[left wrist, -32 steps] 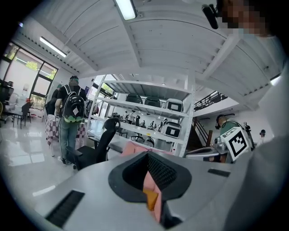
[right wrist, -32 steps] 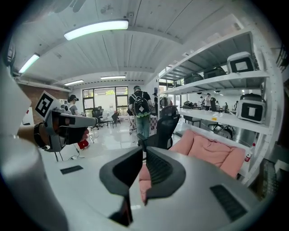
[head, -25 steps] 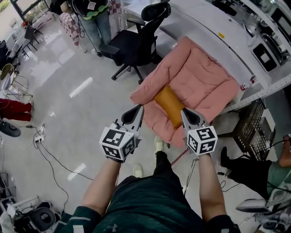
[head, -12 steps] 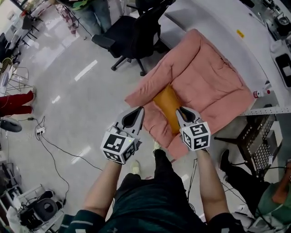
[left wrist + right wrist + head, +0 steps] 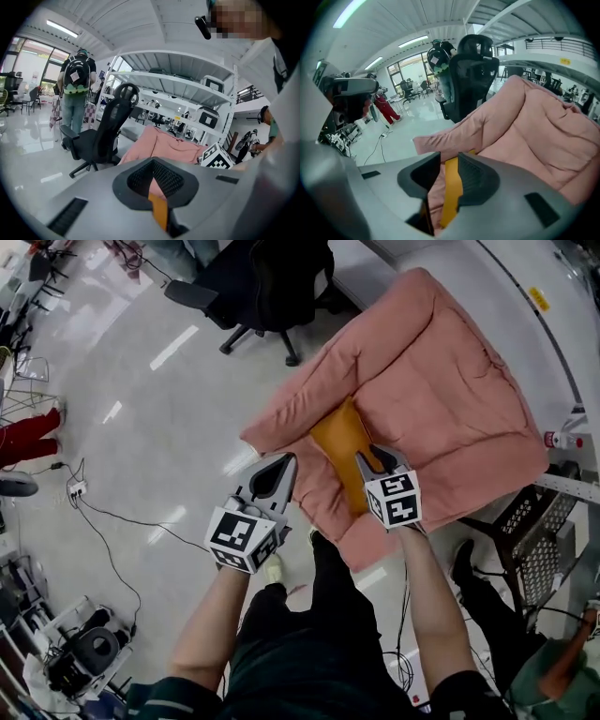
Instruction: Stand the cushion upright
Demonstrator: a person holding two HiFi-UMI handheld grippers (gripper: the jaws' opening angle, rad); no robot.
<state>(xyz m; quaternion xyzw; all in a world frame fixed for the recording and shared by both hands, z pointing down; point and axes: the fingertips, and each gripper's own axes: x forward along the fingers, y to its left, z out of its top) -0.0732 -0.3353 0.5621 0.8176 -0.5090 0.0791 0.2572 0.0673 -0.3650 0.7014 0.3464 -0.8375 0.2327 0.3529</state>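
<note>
A glossy pale floor (image 5: pixel 141 427) is seen from above, with a black office chair (image 5: pixel 267 282) at 12 o'clock and a pink padded seat (image 5: pixel 441 381) spread toward 1 o'clock. An orange cushion (image 5: pixel 339 442) is laid flat on the seat's near part, at centre. The right gripper (image 5: pixel 373 457) is held at the cushion's 5 o'clock edge, its jaws just opened and released, with orange seen in the gap. The left gripper (image 5: pixel 286 461), at 8 o'clock, is kept clenched and empty.

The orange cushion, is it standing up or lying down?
Lying down: the orange cushion shows its broad face to the head view, flat on the pink chair seat.
</note>
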